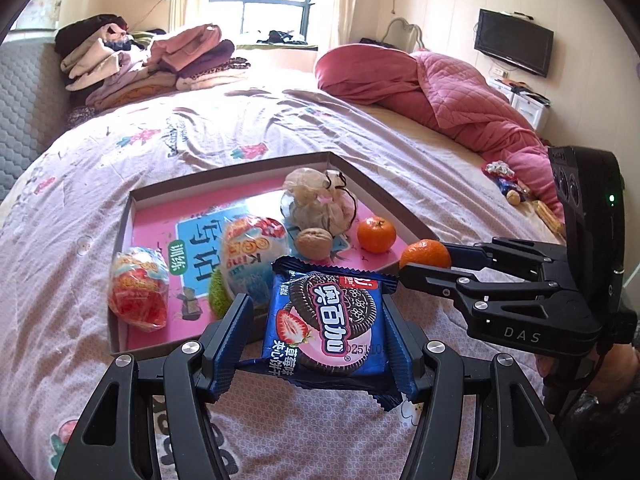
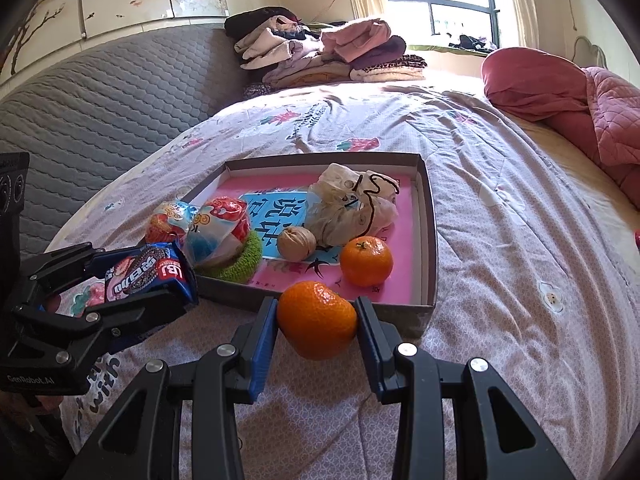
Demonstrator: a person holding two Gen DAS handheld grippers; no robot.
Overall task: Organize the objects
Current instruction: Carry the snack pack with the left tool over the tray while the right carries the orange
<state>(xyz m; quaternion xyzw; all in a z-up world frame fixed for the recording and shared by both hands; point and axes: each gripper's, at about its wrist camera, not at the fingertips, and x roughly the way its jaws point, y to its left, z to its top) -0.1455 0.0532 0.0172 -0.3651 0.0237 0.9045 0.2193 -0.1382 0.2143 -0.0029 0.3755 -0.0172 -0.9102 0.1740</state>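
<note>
A glossy blue foil biscuit packet (image 1: 326,326) is pinched by the left gripper (image 1: 320,332) above the near rim of the shallow cardboard tray (image 1: 120,240). A round, dimpled tangerine (image 2: 317,319) is clamped by the right gripper (image 2: 316,322) at the tray's 5 o'clock corner. A second tangerine (image 2: 366,261), ridged walnut (image 2: 297,243) and crinkled pouch (image 2: 352,208) lie inside.

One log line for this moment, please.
left gripper: holding cookie packet | right gripper: holding tangerine | both near box
</note>
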